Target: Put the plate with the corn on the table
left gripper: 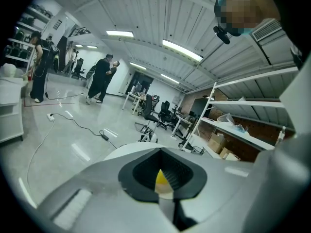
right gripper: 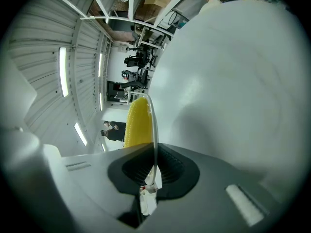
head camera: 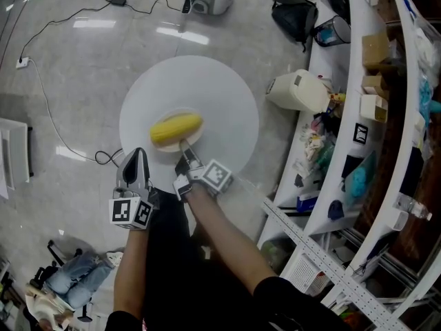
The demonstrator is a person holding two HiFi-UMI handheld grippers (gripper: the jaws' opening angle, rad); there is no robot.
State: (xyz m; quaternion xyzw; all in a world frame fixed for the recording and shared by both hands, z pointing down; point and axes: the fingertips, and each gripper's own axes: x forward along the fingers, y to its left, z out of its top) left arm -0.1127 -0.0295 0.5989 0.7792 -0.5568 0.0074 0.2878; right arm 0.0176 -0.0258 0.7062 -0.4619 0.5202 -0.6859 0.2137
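The person wears black clothes with short black sleeves (head camera: 275, 296). The left grey plastic gripper (head camera: 140, 152) has a smooth, rounded shell and a cube (head camera: 131, 212) with black-and-white square marks on its sides. The right grey plastic gripper (head camera: 185, 146) has the same kind of cube. Seen up close, each shell is pale grey, with a black ribbed hollow (left gripper: 146, 171) and a small white stripe (left gripper: 73, 208)

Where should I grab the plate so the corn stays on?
Grab the plate by its thin rim at the near edge, coming in flat from the person's side. The corn fills the middle, so only the rim is bare and slim enough for the jaws. The right gripper pinches it right there.
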